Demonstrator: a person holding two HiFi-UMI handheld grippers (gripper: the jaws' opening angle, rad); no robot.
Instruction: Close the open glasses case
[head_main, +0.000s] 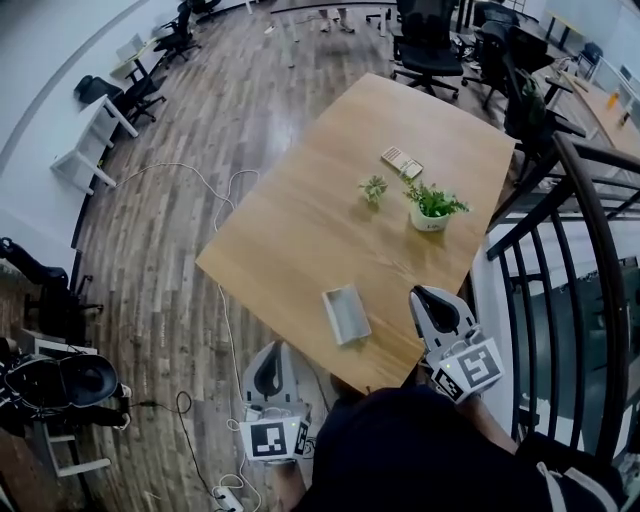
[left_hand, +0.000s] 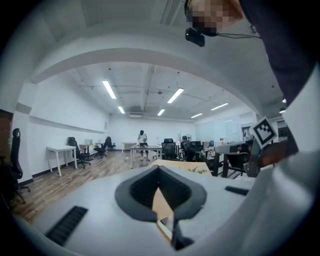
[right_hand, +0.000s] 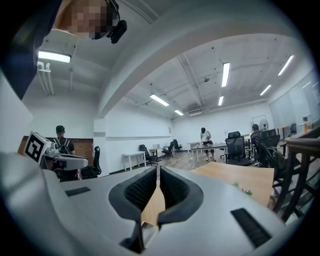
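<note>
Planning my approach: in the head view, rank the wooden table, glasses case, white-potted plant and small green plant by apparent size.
1. Wooden table.
2. Glasses case and white-potted plant: about alike, and the case is nearer the camera, so unranked.
3. Small green plant.

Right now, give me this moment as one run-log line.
left gripper: shut, empty, just off table | right gripper: shut, empty, at near edge | glasses case: open, untouched, between grippers

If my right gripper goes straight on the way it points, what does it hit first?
Probably nothing near: the right gripper points level across the table, the case left of its line. The small plant, slightly right, is the nearest risk; height is unclear.
</note>
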